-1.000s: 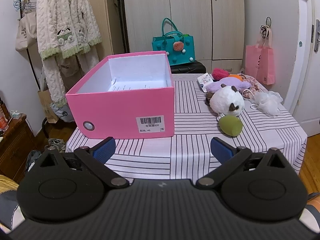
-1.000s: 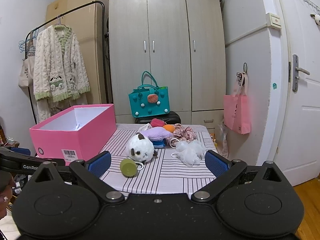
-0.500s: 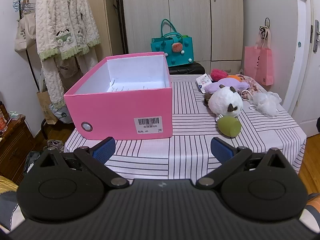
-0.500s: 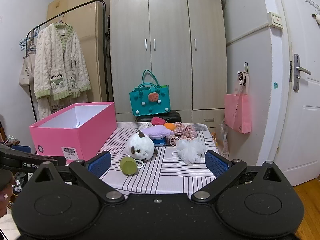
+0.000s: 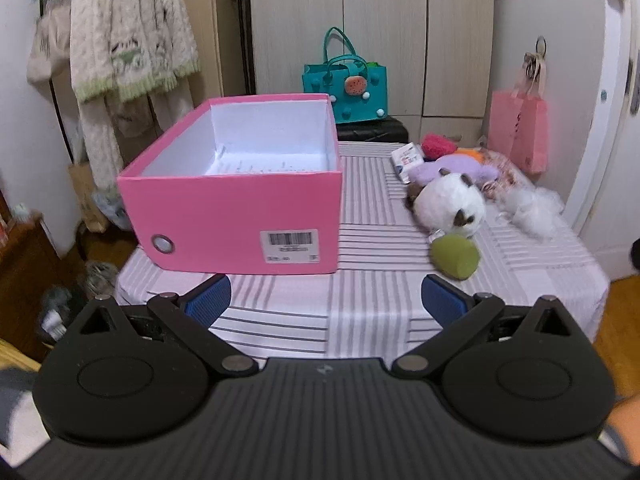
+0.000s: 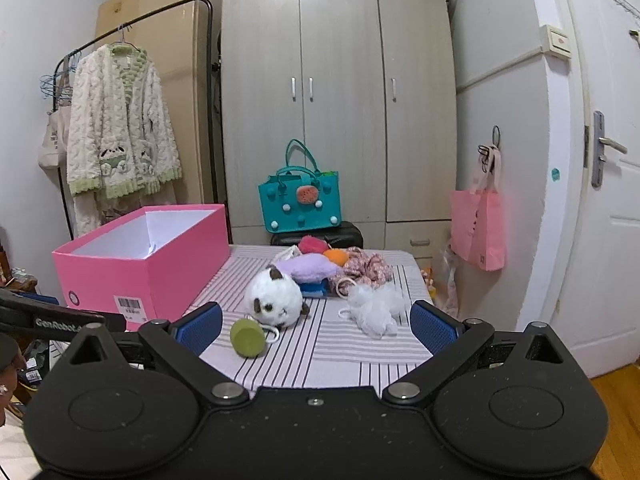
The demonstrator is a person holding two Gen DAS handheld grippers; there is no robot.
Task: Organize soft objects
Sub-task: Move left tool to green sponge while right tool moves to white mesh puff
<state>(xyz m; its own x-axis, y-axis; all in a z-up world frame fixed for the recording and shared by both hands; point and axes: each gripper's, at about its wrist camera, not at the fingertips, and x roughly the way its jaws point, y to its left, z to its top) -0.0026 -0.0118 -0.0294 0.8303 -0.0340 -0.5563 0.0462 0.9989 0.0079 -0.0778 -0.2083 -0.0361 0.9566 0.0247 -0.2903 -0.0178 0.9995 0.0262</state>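
Note:
An open, empty pink box [image 5: 240, 204] [image 6: 148, 264] stands on the left of the striped table [image 5: 360, 300] [image 6: 328, 352]. To its right lie soft things: a white plush with brown ears [image 5: 448, 204] [image 6: 274, 296], a green plush piece [image 5: 456, 256] [image 6: 248, 336], a purple plush [image 5: 452, 168] [image 6: 308, 270], a white fluffy puff [image 5: 532, 208] [image 6: 376, 308], a floral scrunchie [image 6: 366, 266], and red [image 6: 312, 244] and orange [image 6: 336, 256] pieces. My left gripper [image 5: 324, 300] is open and empty before the box. My right gripper [image 6: 316, 328] is open and empty, short of the table's front edge.
A teal bag [image 6: 300, 204] sits on a black case behind the table. A pink bag [image 6: 476, 232] hangs on the right by the door. A wardrobe [image 6: 336, 100] and a clothes rack with a cardigan [image 6: 120, 136] stand behind. A small white packet [image 5: 406, 158] lies by the plush.
Both grippers have moved closer to the table; the box and the soft things look larger. Both stay open and empty.

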